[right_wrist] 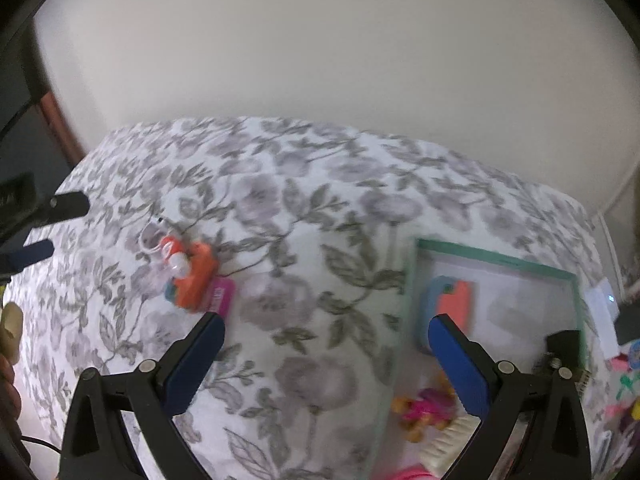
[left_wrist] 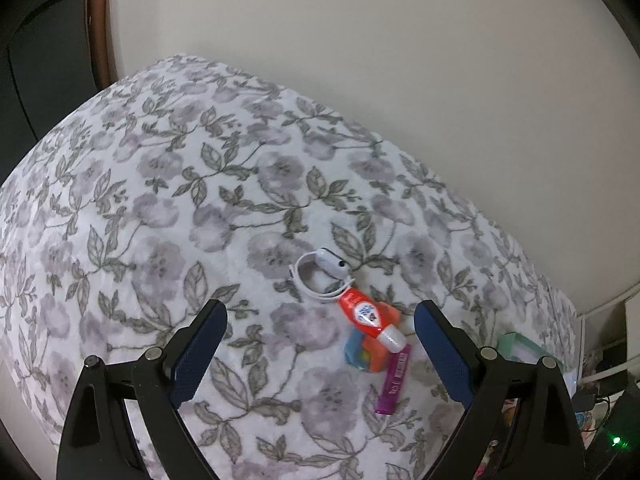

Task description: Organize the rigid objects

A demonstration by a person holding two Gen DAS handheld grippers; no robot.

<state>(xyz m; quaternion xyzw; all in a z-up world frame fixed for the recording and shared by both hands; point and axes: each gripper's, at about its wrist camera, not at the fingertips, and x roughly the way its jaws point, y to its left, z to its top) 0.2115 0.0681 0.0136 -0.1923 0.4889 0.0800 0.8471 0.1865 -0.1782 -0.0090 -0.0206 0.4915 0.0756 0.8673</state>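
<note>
We see a small pile on the bed (left_wrist: 160,200): tube (left_wrist: 366,314) across an orange toy (left_wrist: 378,346), purple stick (left_wrist: 394,380) beside it, white band (left_wrist: 316,276) behind. The tube looks light, stiff and slick, so we'd pinch mid-body. Left gripper (left_wrist: 320,344) hovers low before the pile, jaws apart, empty. Right gripper (right_wrist: 326,354) is spread wide too, between pile and tray (right_wrist: 496,258).

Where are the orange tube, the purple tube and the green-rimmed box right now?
orange tube (left_wrist: 362,313), left wrist view, on its printed label.
purple tube (left_wrist: 394,380), left wrist view, mid-body, on the lettering.
green-rimmed box (right_wrist: 496,259), right wrist view, on its far rim.
</note>
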